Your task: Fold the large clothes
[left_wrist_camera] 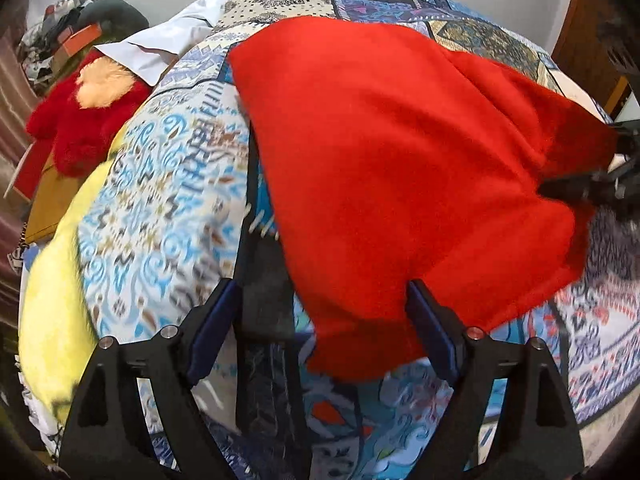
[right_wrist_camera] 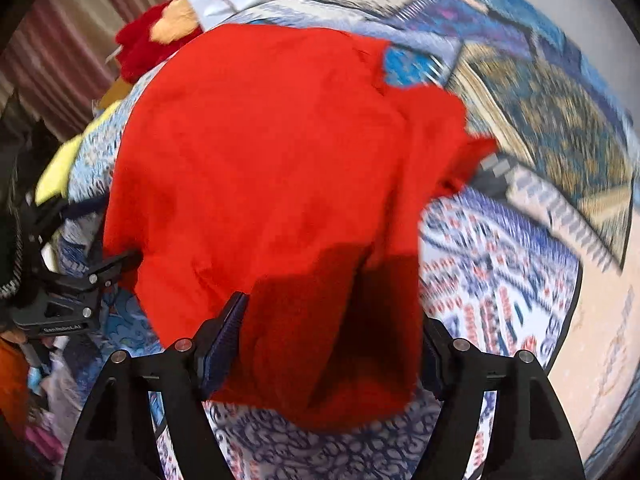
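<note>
A large red garment [left_wrist_camera: 400,168] lies spread over a patterned bedspread [left_wrist_camera: 168,184]. My left gripper [left_wrist_camera: 320,300] is open, its jaws wide apart, with the garment's near edge lying between them and over the right finger. In the right wrist view the red garment [right_wrist_camera: 272,184] fills the middle, and my right gripper [right_wrist_camera: 332,320] is open with the cloth's near corner draped between its fingers. The other gripper shows at the left edge [right_wrist_camera: 80,284], at the garment's side. The frames are motion-blurred.
A red plush toy [left_wrist_camera: 80,128], a white cloth [left_wrist_camera: 168,40] and a yellow cloth [left_wrist_camera: 56,280] lie at the bed's left side. Boxes and clutter [left_wrist_camera: 60,36] sit beyond. A brown curtain [right_wrist_camera: 60,52] hangs at the left.
</note>
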Tool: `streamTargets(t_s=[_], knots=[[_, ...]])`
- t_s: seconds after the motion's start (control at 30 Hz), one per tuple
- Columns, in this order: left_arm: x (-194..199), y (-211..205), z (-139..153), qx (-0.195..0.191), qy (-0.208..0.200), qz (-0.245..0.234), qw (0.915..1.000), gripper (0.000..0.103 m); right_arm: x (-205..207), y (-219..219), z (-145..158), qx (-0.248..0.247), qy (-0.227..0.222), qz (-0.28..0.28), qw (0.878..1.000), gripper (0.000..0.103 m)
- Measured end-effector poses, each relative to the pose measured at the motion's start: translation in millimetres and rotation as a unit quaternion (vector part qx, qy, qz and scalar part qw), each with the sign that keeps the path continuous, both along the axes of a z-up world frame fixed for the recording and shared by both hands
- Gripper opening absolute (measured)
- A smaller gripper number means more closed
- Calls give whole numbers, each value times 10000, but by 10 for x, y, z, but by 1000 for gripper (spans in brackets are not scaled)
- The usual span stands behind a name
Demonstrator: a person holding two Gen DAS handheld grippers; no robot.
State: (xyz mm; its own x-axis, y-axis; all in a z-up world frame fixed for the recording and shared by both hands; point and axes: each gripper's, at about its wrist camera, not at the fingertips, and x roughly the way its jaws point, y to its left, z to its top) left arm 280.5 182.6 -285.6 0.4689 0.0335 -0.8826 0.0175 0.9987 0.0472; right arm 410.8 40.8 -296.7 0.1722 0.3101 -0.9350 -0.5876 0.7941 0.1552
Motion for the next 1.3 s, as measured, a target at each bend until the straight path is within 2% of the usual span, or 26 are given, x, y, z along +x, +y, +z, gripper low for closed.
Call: streamTargets(t_s=[0.13, 0.27, 0.4, 0.53, 0.6, 0.63, 0.73, 0.9, 1.1, 1.23, 1.3], knots=[[-132, -66, -80, 390, 121, -92, 9991, 84, -112, -151, 37, -333, -240, 3, 9992, 73], [-258, -93, -83, 528, 192, -18, 9984, 84, -224, -296, 98, -417, -313, -8, 9986, 73], [-367, -39, 42, 619, 156, 170, 9978, 84, -335, -329, 244, -496, -586, 32, 9970, 73], [-374, 64, 294, 448, -141, 419, 9980, 84, -404, -333, 512, -202, -983, 53, 9949, 73], [-325, 91, 426, 421, -320, 543, 9971, 84, -379, -323, 575, -85, -1044, 31, 9945, 73], [-282, 101, 499, 396, -430, 584, 9966, 84, -328, -279, 669, 177, -1124, -38, 9935, 73], [-117, 112, 655, 362, -695, 638, 9949, 84, -193, -127, 751, 499, -1175, -124, 9917, 73], [345, 138, 691, 381, -887, 788, 9922, 84, 106, 115, 580, 544, -1094, -173, 9924, 73], [729, 237, 360, 445, -612, 1028, 9918, 86, 337, 335, 149, -77, -731, -244, 9970, 73], [736, 320, 339, 213, -619, 1142, 9913, 87, 364, 202, 89, -22, -623, -332, 9975, 73], [689, 290, 413, 479, -699, 1123, 9901, 87, 313, 95, 174, -84, -806, -438, 9957, 73]])
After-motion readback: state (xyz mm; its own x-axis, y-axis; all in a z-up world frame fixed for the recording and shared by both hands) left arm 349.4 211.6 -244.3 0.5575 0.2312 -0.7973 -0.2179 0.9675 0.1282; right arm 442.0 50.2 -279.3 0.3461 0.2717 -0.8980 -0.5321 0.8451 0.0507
